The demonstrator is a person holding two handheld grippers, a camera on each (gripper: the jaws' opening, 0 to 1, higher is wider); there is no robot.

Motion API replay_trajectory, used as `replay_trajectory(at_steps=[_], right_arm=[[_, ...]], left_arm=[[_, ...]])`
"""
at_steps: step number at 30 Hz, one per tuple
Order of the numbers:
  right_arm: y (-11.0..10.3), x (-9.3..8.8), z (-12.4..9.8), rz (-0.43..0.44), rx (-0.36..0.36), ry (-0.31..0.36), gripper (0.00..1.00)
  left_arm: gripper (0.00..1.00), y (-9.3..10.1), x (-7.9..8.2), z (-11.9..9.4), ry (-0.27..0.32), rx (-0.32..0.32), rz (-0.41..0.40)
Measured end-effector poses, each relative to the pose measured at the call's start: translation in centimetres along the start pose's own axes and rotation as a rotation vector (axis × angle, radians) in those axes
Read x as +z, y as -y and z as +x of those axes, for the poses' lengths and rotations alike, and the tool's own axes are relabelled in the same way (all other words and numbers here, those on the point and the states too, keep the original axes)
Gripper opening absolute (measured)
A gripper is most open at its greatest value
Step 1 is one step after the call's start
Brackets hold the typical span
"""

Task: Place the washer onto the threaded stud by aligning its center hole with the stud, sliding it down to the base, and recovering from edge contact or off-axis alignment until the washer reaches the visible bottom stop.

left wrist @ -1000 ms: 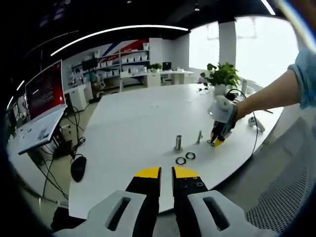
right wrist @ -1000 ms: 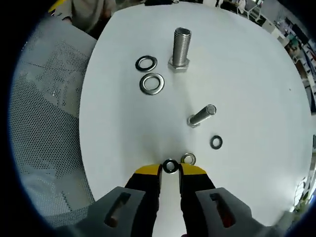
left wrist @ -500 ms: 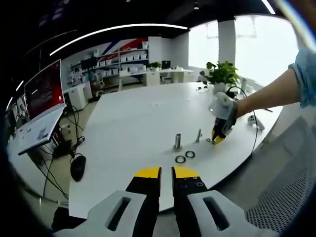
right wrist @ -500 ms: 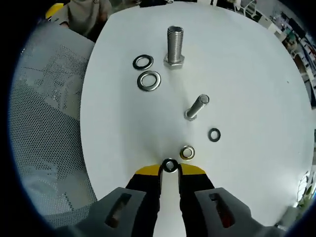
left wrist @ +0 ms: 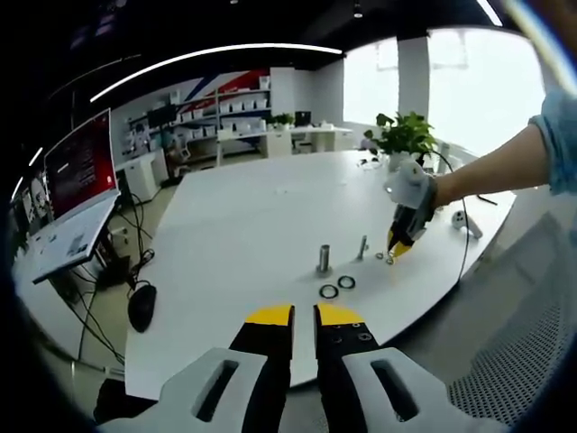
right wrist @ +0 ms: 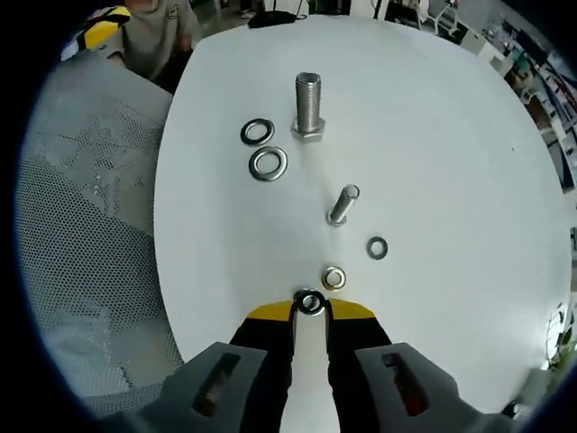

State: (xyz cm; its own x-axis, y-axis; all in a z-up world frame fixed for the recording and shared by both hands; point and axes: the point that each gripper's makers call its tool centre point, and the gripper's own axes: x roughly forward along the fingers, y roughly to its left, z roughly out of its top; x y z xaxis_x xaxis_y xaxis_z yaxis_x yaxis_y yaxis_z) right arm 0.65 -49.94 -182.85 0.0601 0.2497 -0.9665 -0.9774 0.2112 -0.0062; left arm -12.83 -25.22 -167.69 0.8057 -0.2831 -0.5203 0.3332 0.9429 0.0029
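White table point(right wrist: 451, 135); right gripper point(right wrist: 311, 311) fingers partly hide the washer point(right wrist: 311, 301).

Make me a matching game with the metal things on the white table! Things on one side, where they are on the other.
Things:
1. small washer
2. big stud
3. small stud
4. two big washers

Places:
A. middle of the table, standing alone
B. between the right gripper tips
C. far end, standing upright
D. lying flat beside the big stud

Pairs: 1-B, 2-C, 3-A, 4-D
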Motion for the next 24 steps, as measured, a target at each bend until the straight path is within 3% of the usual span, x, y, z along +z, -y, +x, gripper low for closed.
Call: replay_trajectory(at_steps=[9, 24], right_arm=[[-0.6, 1.3, -1.2, 0.053, 0.008, 0.068, 0.15], [-0.2, 3.7, -2.9, 0.069, -0.068, 0.174, 0.14]], left_arm=[[0.06, 0.0, 0.0, 0.0, 0.002, -0.002, 0.001], [0.06, 0.0, 0.1, 0.0, 0.007, 0.003, -0.002]])
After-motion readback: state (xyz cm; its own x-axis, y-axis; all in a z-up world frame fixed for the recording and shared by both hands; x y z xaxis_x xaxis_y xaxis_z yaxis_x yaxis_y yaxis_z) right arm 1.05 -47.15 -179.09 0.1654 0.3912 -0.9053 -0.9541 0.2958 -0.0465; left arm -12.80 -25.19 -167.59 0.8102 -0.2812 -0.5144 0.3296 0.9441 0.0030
